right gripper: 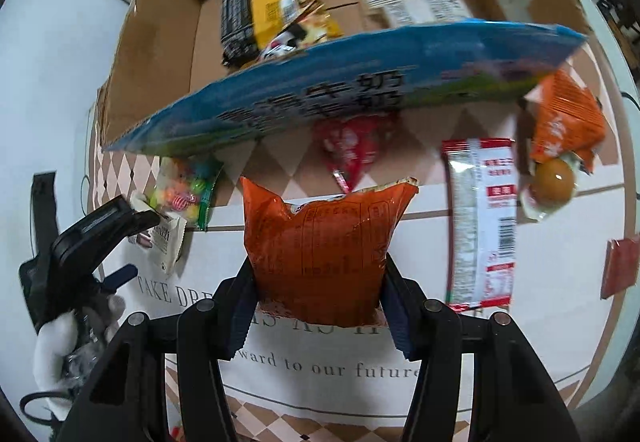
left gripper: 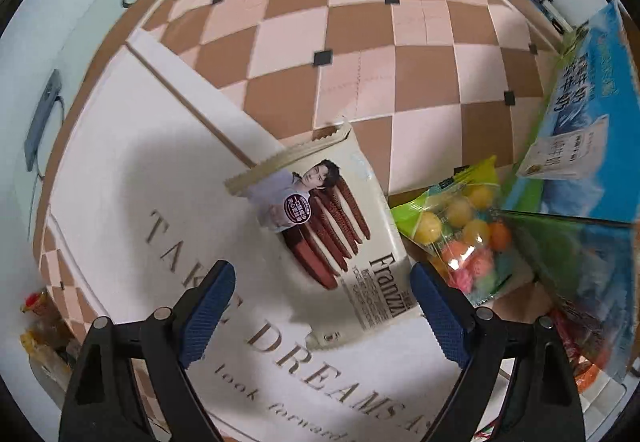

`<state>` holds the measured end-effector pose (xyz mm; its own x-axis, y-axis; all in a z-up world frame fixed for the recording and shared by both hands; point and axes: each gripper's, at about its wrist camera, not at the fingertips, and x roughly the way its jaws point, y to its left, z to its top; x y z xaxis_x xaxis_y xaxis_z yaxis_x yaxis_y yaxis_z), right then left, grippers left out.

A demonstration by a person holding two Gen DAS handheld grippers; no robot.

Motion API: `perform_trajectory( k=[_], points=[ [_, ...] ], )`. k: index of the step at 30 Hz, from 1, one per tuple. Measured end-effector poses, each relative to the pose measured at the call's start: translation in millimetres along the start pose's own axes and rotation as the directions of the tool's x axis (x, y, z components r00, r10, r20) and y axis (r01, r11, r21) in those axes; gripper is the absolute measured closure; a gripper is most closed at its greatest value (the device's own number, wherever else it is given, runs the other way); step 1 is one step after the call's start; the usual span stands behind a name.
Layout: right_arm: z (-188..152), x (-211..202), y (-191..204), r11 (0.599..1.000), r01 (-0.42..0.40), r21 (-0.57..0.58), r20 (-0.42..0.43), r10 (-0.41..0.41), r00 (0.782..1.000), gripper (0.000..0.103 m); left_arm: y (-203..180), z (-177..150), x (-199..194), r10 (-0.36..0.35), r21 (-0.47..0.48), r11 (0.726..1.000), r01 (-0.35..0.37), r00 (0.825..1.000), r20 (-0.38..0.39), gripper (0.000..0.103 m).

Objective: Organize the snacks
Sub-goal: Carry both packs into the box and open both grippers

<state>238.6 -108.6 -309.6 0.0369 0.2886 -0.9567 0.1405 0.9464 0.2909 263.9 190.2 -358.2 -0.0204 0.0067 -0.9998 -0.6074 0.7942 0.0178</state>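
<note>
The right gripper [right gripper: 318,306] clamps the orange packet [right gripper: 320,250]; carry it clear over the blue bag [right gripper: 320,90] at twelve o'clock into the cardboard box [right gripper: 160,42]. The left gripper [left gripper: 322,306], jaws wide and empty, should centre over the Franzzi wafer pack [left gripper: 340,234] before closing.

Checkered cloth [left gripper: 400,42] carries cream wafer packet [left gripper: 340,226], candy bag [left gripper: 468,234]

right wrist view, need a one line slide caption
Right gripper clamps an orange snack bag above the mat, facing the cardboard box.
</note>
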Motion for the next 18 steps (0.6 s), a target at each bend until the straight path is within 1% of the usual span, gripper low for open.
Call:
perform_trajectory(
  k=[2,5,9,11,13,16,18],
  points=[
    [0.4,5.9,5.6,1.0,0.007,-0.011,-0.01,-0.007,1.0,0.044,0.0,-0.1,4.1,0.013,0.02,1.0,-0.013,1.0,-0.002,0.011],
    [-0.4,7.7,3.1,1.0,0.015,-0.026,-0.024,-0.015,1.0,0.044,10.0,-4.1,8.7,0.034,0.044,0.998,-0.033,0.999,-0.031,0.011],
    [0.1,12.0,4.0,0.999,0.014,-0.041,-0.039,-0.015,0.999,0.044,37.3,-19.7,12.2,0.059,0.07,0.996,-0.055,0.997,-0.053,0.011],
    [1.2,13.2,2.5,0.999,0.011,-0.042,-0.046,-0.012,0.999,0.044,47.4,-22.5,11.5,0.054,0.088,0.995,-0.048,0.997,-0.063,0.011],
    [2.9,16.1,3.4,0.999,0.005,-0.039,-0.054,-0.007,0.999,0.044,51.8,-20.4,6.3,0.034,0.109,0.994,-0.029,0.998,-0.048,0.011],
    [7.6,17.6,3.5,0.999,-0.002,-0.037,-0.059,0.0,0.998,0.044,47.3,-10.0,1.0,0.013,0.137,0.99,-0.01,1.0,-0.02,0.011],
    [10.2,20.0,6.9,0.999,-0.004,-0.037,-0.071,0.001,0.997,0.044,41.2,-1.7,5.4,0.016,0.166,0.986,-0.011,0.999,-0.029,0.011]
  ],
)
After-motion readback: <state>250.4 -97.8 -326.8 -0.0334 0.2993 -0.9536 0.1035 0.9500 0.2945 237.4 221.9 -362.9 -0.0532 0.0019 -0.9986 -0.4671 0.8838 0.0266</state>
